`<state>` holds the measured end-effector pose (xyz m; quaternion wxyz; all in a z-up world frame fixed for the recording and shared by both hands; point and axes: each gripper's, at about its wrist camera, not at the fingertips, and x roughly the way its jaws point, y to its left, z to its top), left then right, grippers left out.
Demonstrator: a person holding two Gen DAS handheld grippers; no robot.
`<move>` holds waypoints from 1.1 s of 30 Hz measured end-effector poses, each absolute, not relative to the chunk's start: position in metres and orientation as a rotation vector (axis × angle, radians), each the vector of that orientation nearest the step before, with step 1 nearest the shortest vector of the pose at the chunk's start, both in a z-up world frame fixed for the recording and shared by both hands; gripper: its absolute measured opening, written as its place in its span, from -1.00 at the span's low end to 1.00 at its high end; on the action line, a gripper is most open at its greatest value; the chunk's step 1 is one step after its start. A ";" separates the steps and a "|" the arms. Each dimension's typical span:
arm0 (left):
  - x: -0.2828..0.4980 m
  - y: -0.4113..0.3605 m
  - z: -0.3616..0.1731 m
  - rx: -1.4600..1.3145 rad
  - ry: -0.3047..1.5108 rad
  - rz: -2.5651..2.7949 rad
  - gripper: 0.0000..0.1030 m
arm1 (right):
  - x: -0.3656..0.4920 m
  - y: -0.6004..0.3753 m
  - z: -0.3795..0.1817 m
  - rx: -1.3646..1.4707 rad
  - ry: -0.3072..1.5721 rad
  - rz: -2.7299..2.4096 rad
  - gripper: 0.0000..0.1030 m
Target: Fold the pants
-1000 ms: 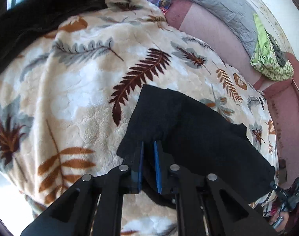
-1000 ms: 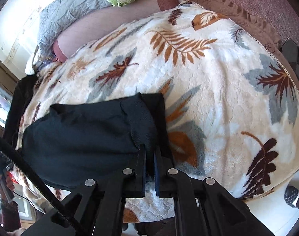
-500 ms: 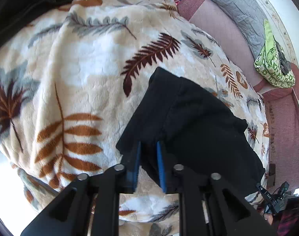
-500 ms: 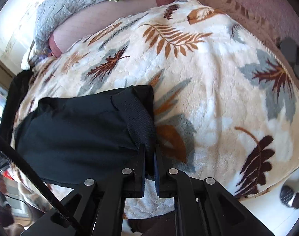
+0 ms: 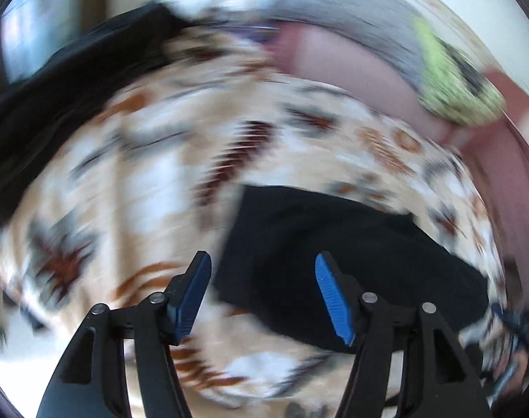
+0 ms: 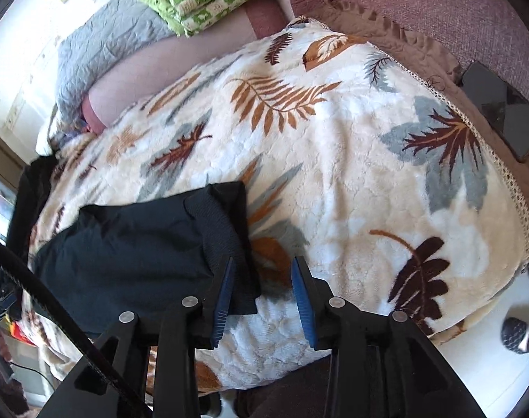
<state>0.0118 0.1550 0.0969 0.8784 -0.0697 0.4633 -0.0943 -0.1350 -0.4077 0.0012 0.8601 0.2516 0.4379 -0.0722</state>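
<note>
The black pants [image 6: 135,244] lie folded into a compact dark slab at the lower left of the right wrist view, resting on the leaf-print blanket [image 6: 351,174]; in the blurred left wrist view they [image 5: 334,261] fill the lower centre and right. They look like a soft, light knit, limp rather than stiff, likely to sag or slide apart if lifted by one layer, so the thick ribbed edge near the right-hand corner seems the surest place to pinch all layers together. The right gripper [image 6: 262,291] stands open, its left pad against the fabric's corner, clamping nothing. The left gripper [image 5: 262,287] is spread wide just before the near edge, holding nothing. The plush blanket looks yielding and grippy. Beyond it are a grey quilt [image 6: 104,45], a green patterned bundle [image 6: 202,0] and a dark phone [image 6: 497,108] at the right.
</note>
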 end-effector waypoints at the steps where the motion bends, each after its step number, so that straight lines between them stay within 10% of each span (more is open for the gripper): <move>1: 0.017 0.131 0.098 -0.102 0.973 -0.256 0.20 | -0.136 -0.408 0.000 0.549 0.910 -0.141 -0.18; 11: 0.027 -0.090 0.083 0.146 1.028 -0.760 0.20 | -0.158 -0.401 0.016 0.642 0.721 -0.059 -0.11; 21: -0.004 -0.130 0.035 0.156 1.164 -0.796 0.20 | -0.053 -0.382 -0.038 0.865 0.833 0.323 -0.13; 24: -0.001 -0.127 0.041 0.188 1.155 -0.777 0.20 | -0.036 -0.405 -0.047 0.886 0.797 0.249 -0.60; 28: 0.010 -0.134 0.045 0.193 1.159 -0.774 0.20 | -0.053 -0.442 -0.023 0.829 0.664 -0.016 0.05; 33: 0.014 -0.181 0.050 0.268 1.130 -0.872 0.20 | -0.113 -0.456 -0.011 0.938 0.606 0.029 0.12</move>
